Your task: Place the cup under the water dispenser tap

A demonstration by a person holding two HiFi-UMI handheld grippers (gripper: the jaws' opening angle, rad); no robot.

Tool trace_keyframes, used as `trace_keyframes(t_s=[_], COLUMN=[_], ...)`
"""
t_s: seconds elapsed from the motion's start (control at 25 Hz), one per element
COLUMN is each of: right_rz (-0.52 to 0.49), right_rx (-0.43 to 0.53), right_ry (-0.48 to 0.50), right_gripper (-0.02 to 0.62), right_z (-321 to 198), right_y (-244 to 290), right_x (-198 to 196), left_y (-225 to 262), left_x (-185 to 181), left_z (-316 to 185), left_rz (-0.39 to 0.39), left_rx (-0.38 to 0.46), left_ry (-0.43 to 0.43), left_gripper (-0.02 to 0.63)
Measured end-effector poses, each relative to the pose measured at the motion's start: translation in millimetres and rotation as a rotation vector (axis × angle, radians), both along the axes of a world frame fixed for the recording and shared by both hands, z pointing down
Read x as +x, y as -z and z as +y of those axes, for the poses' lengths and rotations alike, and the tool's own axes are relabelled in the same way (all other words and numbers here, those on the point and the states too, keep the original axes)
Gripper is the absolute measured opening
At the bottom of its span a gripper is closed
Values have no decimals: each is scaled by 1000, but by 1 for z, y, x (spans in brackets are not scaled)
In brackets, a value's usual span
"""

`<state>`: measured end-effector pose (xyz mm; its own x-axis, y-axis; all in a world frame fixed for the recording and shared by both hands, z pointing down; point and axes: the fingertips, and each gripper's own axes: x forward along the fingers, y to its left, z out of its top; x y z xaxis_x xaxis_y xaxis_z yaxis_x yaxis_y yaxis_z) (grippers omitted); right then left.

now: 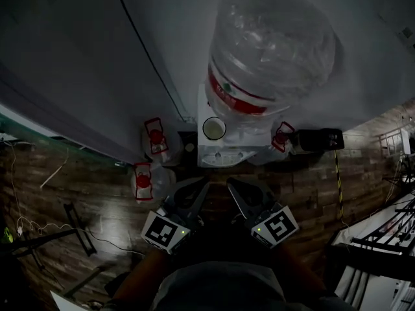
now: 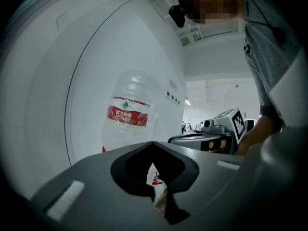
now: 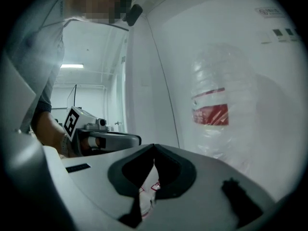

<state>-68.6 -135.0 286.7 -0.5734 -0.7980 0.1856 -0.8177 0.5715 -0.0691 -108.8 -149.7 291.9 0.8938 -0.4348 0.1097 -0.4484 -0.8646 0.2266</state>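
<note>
Both grippers hang in front of the white water dispenser (image 1: pixel 209 149), side by side and short of it. The left gripper (image 1: pixel 205 186) has its dark jaws pressed tip to tip with nothing between them. The right gripper (image 1: pixel 232 183) is likewise closed and empty.

The small round white cup (image 1: pixel 214 128) appears to stand on the dispenser's top deck. It sits at the front left of the large clear plastic water bottle with a red label (image 1: pixel 272 50) that is seated on the dispenser. Whether cup and bottle touch I cannot tell.

The step in hand looks like the reach for the cup, with the task barely begun. The cup is on the left gripper's side of the dispenser, so that gripper is the natural one to use. Its jaws need to spread wide before they arrive, not at the cup.

Come in from the dispenser's front, roughly level, with one jaw on each side of the cup wall and below the rim. Stay on the side away from the bottle so the outer jaw does not knock it. A light cup would probably tip or crush easily, so close gently and only until it is held.

Lift straight up off the deck and keep the cup upright, then bring it forward and down the dispenser's front face. The tap there is too dark to make out clearly, so line the cup up by looking before letting go. The right gripper should stay clear in front of the dispenser
</note>
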Motion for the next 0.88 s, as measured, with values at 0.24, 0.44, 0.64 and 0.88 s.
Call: trace_keyframes(t_s=[0.24,0.44,0.64,0.88], right_rz=[21,43,63,93], right_rx=[13,0,-24,-25], right_ry=[-44,-64,-107,-174], right_gripper=[5,43,137,166], right_z=[-36,-60,-84,-107], right_y=[-25,-61,-98,-136], right_x=[18,35,38,36], left_y=[-27,-55,-82,-114], left_x=[11,25,28,24], left_z=[-31,-54,-73,-93], left_rz=[-15,-25,-23,-11], left_rx=[-10,1,15,31], left_ry=[7,44,96,128], left_gripper=[8,8,8,8])
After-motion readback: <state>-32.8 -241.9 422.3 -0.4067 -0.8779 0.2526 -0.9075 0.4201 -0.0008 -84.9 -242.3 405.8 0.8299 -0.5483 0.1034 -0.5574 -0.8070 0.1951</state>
